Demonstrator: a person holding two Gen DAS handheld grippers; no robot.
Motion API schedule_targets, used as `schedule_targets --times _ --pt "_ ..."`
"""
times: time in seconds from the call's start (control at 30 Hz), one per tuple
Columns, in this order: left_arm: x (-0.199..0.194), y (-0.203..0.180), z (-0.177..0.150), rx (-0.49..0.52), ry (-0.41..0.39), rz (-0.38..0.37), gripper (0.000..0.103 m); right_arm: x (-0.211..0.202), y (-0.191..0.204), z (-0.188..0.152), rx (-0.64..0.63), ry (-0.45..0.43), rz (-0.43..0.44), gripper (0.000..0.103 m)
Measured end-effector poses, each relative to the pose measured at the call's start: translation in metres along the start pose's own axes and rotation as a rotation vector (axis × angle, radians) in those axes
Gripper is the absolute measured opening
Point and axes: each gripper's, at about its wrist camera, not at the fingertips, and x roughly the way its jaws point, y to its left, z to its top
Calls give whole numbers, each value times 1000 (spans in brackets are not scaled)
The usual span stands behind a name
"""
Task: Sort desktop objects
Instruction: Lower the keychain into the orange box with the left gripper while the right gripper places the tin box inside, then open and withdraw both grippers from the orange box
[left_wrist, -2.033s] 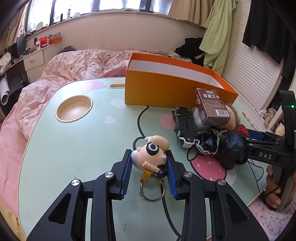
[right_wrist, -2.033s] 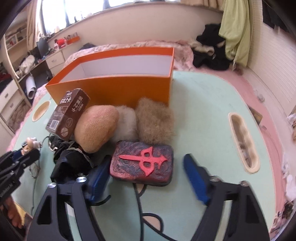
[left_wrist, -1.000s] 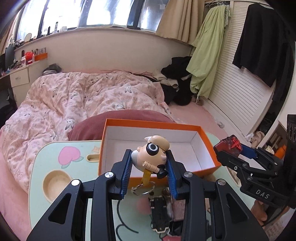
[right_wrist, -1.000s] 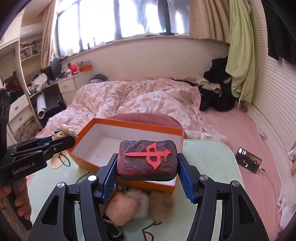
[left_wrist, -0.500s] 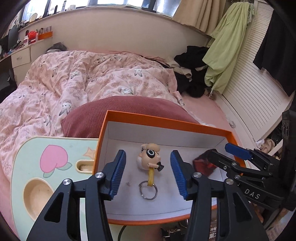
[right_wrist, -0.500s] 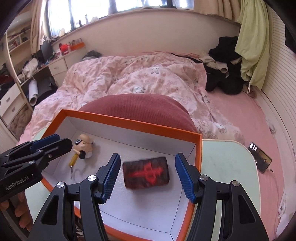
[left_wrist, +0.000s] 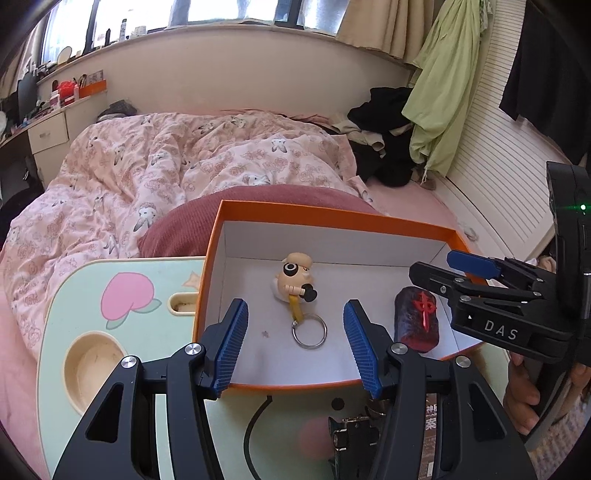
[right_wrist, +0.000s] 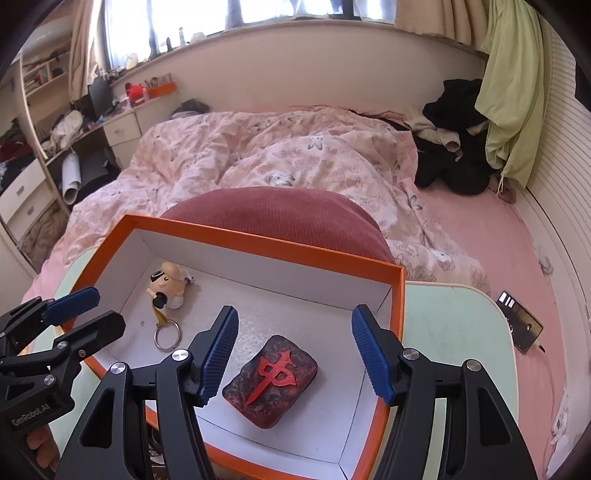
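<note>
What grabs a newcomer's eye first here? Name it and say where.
The orange box on the table's far side draws the eye, white inside. In it lie a figure keychain toward its left end and a dark block with a red emblem toward its right. The left gripper and right gripper hover open above them.

Daylit windows (right_wrist: 280, 11) above a curved cream wall (left_wrist: 240, 70). A bed with a pink quilt (right_wrist: 280, 147), a green cloth (left_wrist: 443, 74) hanging by white slats (left_wrist: 498, 184), drawers (right_wrist: 122, 129) at left.
</note>
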Motion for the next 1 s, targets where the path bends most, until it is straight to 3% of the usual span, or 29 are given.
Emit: schedule_targets --times 0.13,0.23,0.27,0.33,0.43,0.6,0.7,0.83,0.93,1.0 --pt "-6 -2 -2 -11 -6 -24 55 3 1 -1 -20 3 -64 64" --pt "-25 -1 -5 -16 -62 -17 56 -7 -4 -7 3 -9 -50 64" --pt "-35 0 -9 -17 -86 -12 60 -16 -5 -10 14 -22 -39 65" --pt "-54 2 -19 -18 -111 -4 86 -39 -6 -20 26 -57 -29 71" --pt "-76 5 -40 -4 -121 15 86 -77 -7 -45 48 -107 -44 80" --pt "-88 9 -96 8 -78 40 86 -109 -11 -109 80 -62 -45 84" --pt "-76 6 -123 15 13 43 86 -107 -9 -141 86 -12 -59 84" --pt "-67 1 -143 16 48 76 86 -94 -4 -162 105 45 -17 84" --pt "-66 -2 -145 32 47 132 86 -83 3 -169 105 57 -62 85" --pt "-63 -6 -147 57 50 165 89 -81 14 -171 61 61 -99 94"
